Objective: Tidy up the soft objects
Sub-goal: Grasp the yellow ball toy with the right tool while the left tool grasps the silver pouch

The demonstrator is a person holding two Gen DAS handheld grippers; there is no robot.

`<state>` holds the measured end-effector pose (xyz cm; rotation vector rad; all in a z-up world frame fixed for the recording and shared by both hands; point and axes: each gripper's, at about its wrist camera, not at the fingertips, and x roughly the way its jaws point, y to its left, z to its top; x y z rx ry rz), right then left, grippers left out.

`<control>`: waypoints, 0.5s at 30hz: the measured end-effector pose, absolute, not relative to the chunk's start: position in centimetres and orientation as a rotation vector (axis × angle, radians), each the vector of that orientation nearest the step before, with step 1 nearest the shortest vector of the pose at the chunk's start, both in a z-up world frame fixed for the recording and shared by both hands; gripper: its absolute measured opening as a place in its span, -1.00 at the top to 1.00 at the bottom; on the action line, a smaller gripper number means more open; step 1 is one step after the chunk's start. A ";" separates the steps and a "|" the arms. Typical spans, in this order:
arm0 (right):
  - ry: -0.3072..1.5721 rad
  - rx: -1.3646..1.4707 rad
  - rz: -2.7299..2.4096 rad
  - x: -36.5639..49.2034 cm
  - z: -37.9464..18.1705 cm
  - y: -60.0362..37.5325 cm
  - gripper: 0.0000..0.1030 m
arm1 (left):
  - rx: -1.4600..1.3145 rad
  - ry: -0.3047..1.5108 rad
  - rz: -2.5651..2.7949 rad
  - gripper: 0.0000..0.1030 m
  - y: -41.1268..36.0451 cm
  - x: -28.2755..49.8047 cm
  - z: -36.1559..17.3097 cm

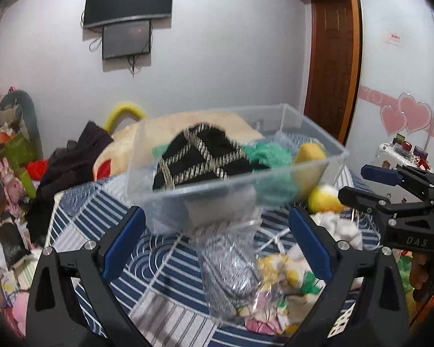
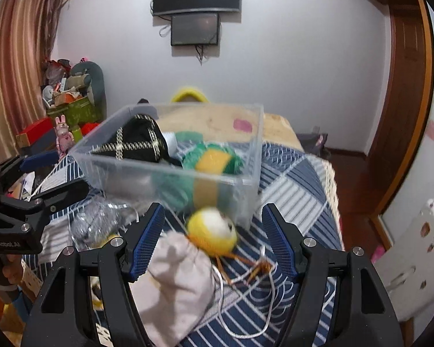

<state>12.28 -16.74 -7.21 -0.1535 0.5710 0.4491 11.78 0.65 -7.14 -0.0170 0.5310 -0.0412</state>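
A clear plastic bin (image 1: 312, 127) (image 2: 247, 179) stands on the bed and holds a black bag with gold trim (image 1: 199, 156) (image 2: 139, 141), green yarn (image 1: 269, 150) (image 2: 234, 159) and a yellow sponge (image 1: 309, 151) (image 2: 214, 157). My left gripper (image 1: 217, 243) is open above a clear bag of grey yarn (image 1: 228, 271) and a floral cloth (image 1: 286, 283). My right gripper (image 2: 214, 243) is open around a yellow and white plush ball (image 2: 212, 234) (image 1: 324, 198), beside a grey drawstring pouch (image 2: 179, 277).
The bed has a blue and white striped quilt (image 1: 165, 274) (image 2: 292, 179). A big beige plush (image 1: 170, 124) and dark clothes (image 1: 72, 167) lie behind the bin. Cluttered boxes (image 2: 69, 107) stand at left, a wooden door (image 2: 405, 86) at right.
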 end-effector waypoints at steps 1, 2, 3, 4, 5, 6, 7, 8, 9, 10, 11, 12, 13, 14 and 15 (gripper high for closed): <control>0.581 -0.150 0.446 12.3 -7.5 -16.9 -0.29 | -0.023 0.541 -0.041 -0.95 0.7 11.9 -7.5; 0.590 -0.147 0.442 12.4 -7.8 -16.9 -0.29 | -0.030 0.555 -0.041 -0.95 0.8 11.9 -7.9; 0.598 -0.143 0.439 12.6 -8.0 -16.9 -0.29 | -0.041 0.572 -0.044 -0.95 0.9 12.0 -8.5; 0.603 -0.138 0.438 12.5 -8.1 -17.1 -0.29 | -0.047 0.581 -0.045 -0.95 1.0 12.1 -8.9; 0.608 -0.133 0.439 12.7 -8.2 -17.1 -0.29 | -0.054 0.592 -0.046 -0.95 1.0 12.2 -9.3; 0.611 -0.132 0.437 12.6 -8.3 -17.1 -0.28 | -0.061 0.605 -0.045 -0.95 1.1 12.3 -9.7; 0.614 -0.134 0.434 12.7 -8.4 -17.1 -0.25 | -0.066 0.615 -0.044 -0.94 1.2 12.4 -10.0; 0.616 -0.136 0.434 12.8 -8.5 -17.0 -0.23 | -0.074 0.627 -0.049 -0.92 1.2 12.6 -10.4; 0.619 -0.135 0.434 12.8 -8.5 -16.9 -0.16 | -0.083 0.637 -0.052 -0.81 1.3 12.7 -10.7; 0.626 -0.133 0.435 13.0 -8.6 -16.8 -0.09 | -0.090 0.643 -0.054 -0.75 1.3 12.9 -10.8; 0.632 -0.130 0.436 13.1 -8.7 -16.7 -0.05 | -0.097 0.650 -0.061 -0.63 1.2 12.9 -11.1; 0.636 -0.127 0.436 13.2 -8.7 -16.6 0.03 | -0.100 0.660 -0.067 -0.54 1.2 13.0 -11.3; 0.643 -0.123 0.439 13.4 -8.8 -16.6 0.07 | -0.099 0.670 -0.074 -0.50 1.1 13.1 -11.5; 0.648 -0.120 0.444 13.5 -8.9 -16.5 0.07 | -0.099 0.682 -0.085 -0.42 1.1 13.3 -11.7; 0.654 -0.117 0.449 13.6 -9.0 -16.4 0.10 | -0.104 0.696 -0.094 -0.30 1.0 13.4 -12.0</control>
